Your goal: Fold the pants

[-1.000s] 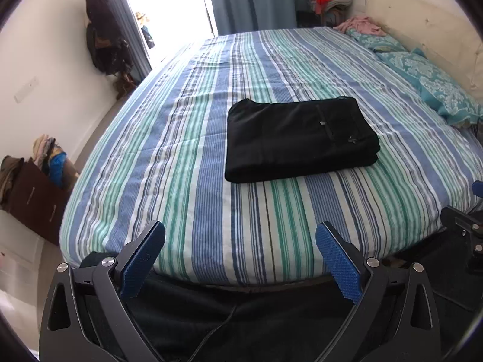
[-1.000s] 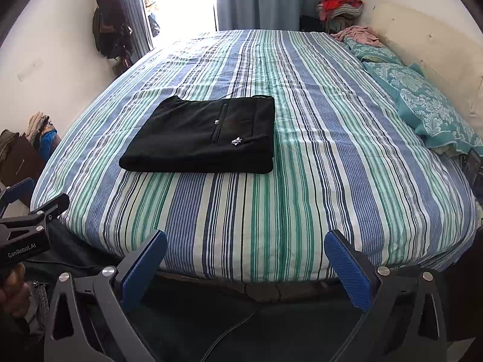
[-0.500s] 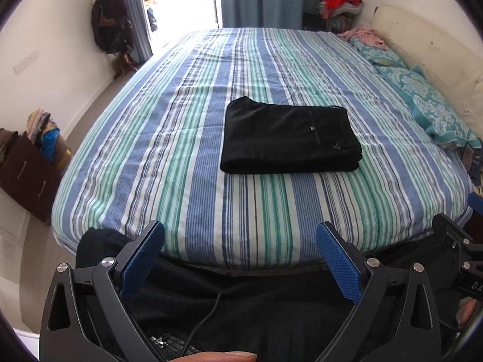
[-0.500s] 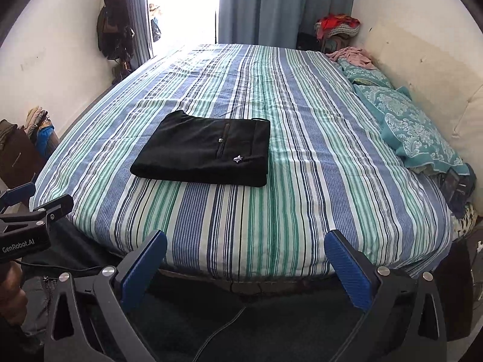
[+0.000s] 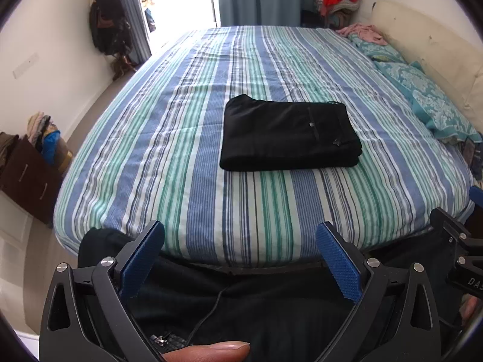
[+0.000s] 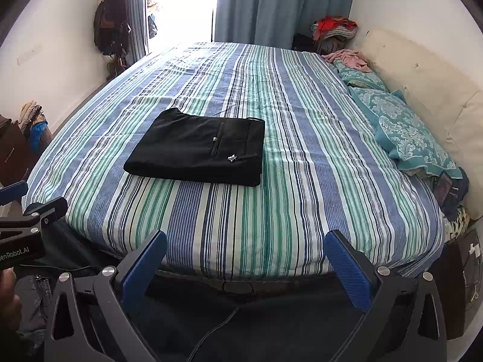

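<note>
We have drawn both back from the bed since a second ago, so our left gripper (image 5: 240, 246) and right gripper (image 6: 246, 255) hang wide open, empty, off the bed's (image 5: 265, 220) near edge, well apart from the folded pants (image 5: 288, 134) mid-mattress, and we judge only a careless return snagging the fabric could undo the fold.

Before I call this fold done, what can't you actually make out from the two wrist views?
- Black pants: layers underneath, hidden by the top fold in both views.
- White emblem: too small to read.
- Bed's near side: blocked by the open right gripper; by the open left gripper in the left view.
</note>
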Tool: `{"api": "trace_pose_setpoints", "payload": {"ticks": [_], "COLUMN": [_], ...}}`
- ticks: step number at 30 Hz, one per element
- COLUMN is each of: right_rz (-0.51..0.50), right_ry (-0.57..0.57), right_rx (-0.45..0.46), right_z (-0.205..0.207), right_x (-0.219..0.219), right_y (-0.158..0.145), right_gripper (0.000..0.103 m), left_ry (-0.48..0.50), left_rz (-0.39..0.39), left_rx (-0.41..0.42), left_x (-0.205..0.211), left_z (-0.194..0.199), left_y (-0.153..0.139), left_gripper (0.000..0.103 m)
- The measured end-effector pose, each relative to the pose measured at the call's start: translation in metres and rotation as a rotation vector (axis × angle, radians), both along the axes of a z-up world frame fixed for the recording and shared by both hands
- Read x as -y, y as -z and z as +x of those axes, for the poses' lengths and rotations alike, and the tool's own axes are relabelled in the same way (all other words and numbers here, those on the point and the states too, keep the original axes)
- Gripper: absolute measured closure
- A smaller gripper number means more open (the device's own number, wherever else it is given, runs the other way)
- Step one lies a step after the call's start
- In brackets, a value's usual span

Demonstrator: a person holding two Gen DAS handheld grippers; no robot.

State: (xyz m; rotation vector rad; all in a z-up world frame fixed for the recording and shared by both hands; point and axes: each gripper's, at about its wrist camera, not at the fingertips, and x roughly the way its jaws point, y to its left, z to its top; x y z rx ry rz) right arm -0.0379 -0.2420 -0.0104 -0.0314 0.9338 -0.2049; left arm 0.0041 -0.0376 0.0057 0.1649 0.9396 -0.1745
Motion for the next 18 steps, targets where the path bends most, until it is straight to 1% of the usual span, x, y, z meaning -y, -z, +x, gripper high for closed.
{"api": "trace_pose_setpoints", "payload": {"ticks": [9,14,18], "right_rz": [0.016,0.014,0.021], "right_ry": [-0.013,-0.020,-0.020], "right_rx": [-0.030,-0.030,-0.032], "right_z": [0.0030,0.0016,0.0013], "right_x": [-0.0021,-0.0046,-0.0040], "right_y": [0.0069,0.0078,0.0084], "right_gripper": [0.000,0.000,0.000], "left_ry": [0.004,0.009,0.004], "left_rz": [-0.006,-0.001,0.008], "left_rx": [0.004,-0.003,0.019], "left_x": [-0.0001,0.0022,0.0028], "left_z": [0.0007,0.0012,-0.0003], "left_y": [-0.0001,0.0027,0.0007], "left_gripper": [0.002,0.002,0.002]}}
